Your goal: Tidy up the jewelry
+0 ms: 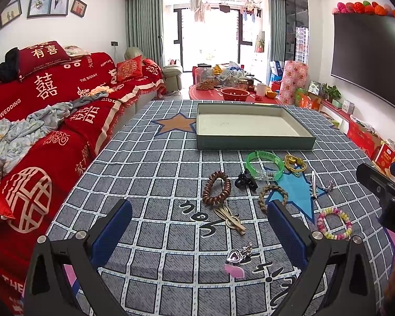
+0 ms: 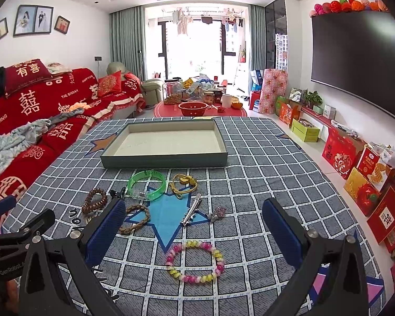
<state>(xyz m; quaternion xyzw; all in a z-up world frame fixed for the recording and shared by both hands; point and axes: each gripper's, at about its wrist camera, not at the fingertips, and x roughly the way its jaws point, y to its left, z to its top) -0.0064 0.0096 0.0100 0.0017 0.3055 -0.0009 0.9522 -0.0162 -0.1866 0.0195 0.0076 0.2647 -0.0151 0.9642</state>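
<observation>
Grey checked cloth (image 2: 250,173) is spread over the table, and jewelry is scattered loose on it, seemingly laid out for sorting into the shallow box (image 2: 166,155) at twelve o'clock, which is seen bare inside. Both tongs are held wide apart, gripping nothing. A pink-and-yellow beaded bracelet (image 2: 194,262) lies between the right gripper (image 2: 194,226) fingers; a heart pendant (image 1: 234,255) lies between the left gripper (image 1: 200,223) fingers, toward five o'clock.

One tray (image 1: 255,142), five bracelets or hair ties (image 2: 194,262), perhaps four clips (image 2: 191,213), one heart pendant (image 1: 234,256).
</observation>
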